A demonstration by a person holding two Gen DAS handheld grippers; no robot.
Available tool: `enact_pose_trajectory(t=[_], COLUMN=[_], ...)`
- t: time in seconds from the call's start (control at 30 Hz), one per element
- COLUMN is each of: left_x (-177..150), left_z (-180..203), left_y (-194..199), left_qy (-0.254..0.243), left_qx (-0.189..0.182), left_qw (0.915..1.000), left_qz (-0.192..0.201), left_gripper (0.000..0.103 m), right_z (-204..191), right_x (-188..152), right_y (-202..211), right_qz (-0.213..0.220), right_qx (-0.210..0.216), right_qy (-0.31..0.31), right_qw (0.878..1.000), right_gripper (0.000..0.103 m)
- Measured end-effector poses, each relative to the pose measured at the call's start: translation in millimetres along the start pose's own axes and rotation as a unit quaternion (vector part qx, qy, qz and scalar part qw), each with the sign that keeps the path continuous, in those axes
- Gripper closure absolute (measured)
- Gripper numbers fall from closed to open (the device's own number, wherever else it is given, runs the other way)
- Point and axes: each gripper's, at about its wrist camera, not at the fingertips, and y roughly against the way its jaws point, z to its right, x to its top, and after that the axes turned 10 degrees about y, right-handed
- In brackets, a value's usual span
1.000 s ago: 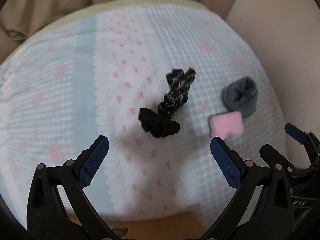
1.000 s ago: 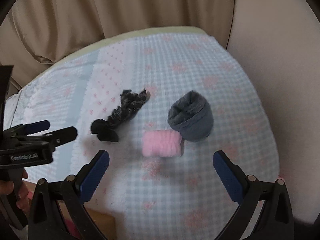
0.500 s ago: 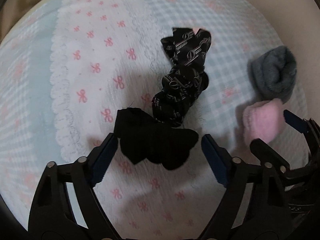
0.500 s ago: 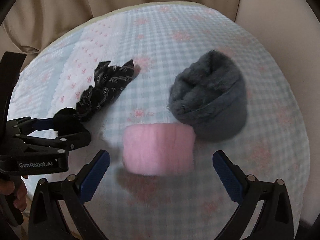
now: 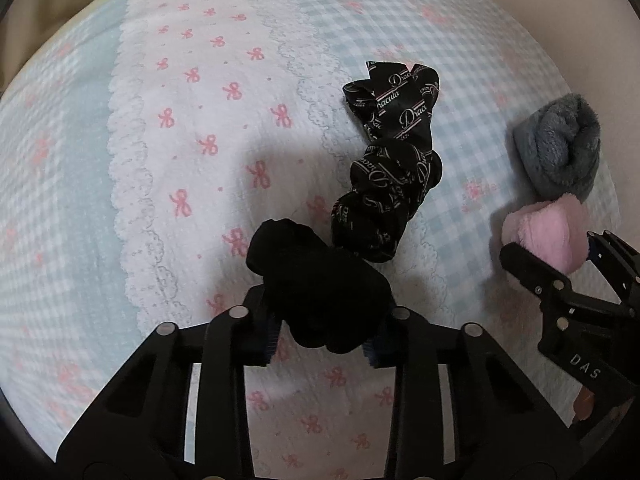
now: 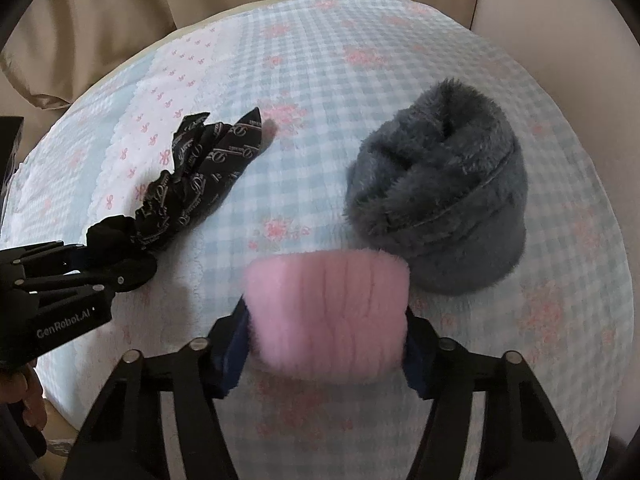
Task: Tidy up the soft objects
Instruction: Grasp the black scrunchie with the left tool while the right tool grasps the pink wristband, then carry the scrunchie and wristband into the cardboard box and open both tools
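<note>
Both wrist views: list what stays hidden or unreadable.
- Left view: the plain black fabric bundle covers the left gripper pads.
- Right view: the fluffy pink roll, blurred, hides the right gripper pads and the fuzzy grey roll's near edge.
- Black printed cloth: lettering too small.

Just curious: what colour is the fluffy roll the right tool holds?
Pink; clearest in the right wrist view.

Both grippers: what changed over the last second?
Both came down and closed: the left gripper on the black sock, the right gripper on the pink sock. The printed black cloth and grey sock stayed put on the bedspread.
</note>
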Motion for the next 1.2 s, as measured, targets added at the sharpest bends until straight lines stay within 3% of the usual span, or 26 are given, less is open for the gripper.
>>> enact_pose_trajectory(t=[0.17,0.53,0.87,1.2], left_x=[0,-4,-17,-62], left_z=[-5,-5,3,-1], left_y=[7,65,156,265], left_qy=[0.006,0.029,0.039,0.078], left_qx=[-0.004,-0.017,-0.011,-0.011], left_qw=[1.0000,0.9990,0.9953,0.9873], left_qz=[-0.002,0.031,0.088,0.138], left_gripper=[0.077,0.077,0.077,0.077], right_z=[-2,-11,-17,-51], right_x=[1,4,3,0], right_y=[7,58,140,245], right_qz=[0.007,0.047,0.095,0.136], right_qx=[0.002,0.007,0.006,0.022], right_qy=[-0.003,0.000,0.012,0.060], right_qw=[1.000,0.999,0.995,0.989], right_gripper=[0.057,0.058,0.058,0.058])
